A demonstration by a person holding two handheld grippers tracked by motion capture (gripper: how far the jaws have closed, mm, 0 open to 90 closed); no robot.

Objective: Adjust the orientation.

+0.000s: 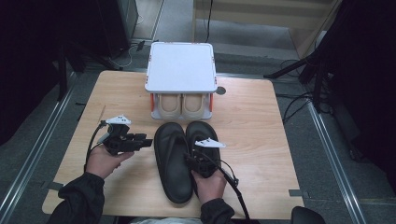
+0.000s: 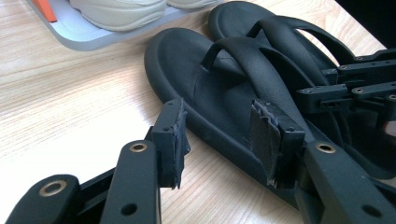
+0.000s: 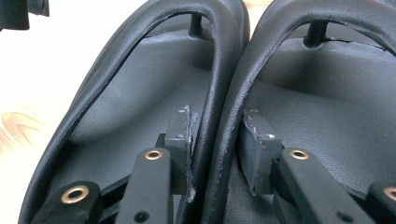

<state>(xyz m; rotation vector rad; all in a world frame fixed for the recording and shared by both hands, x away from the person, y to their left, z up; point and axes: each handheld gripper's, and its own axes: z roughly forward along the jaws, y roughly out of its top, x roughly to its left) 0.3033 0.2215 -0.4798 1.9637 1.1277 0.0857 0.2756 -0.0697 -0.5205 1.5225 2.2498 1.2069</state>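
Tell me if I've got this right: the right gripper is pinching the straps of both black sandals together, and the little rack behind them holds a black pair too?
Not quite: the pair in the rack is beige, as the high view shows. The rest holds: the right gripper has both black sandals' straps between its fingers.

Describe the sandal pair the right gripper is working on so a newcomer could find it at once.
On the wooden table, just in front of the white shoe rack, lie two black flip-flops side by side. Unlike the beige shoes in the rack, their two inner straps sit between the right gripper's jaws.

High view looks down over the table (image 1: 261, 121); both gripper views sit close, sharing the black sandals (image 1: 173, 161)
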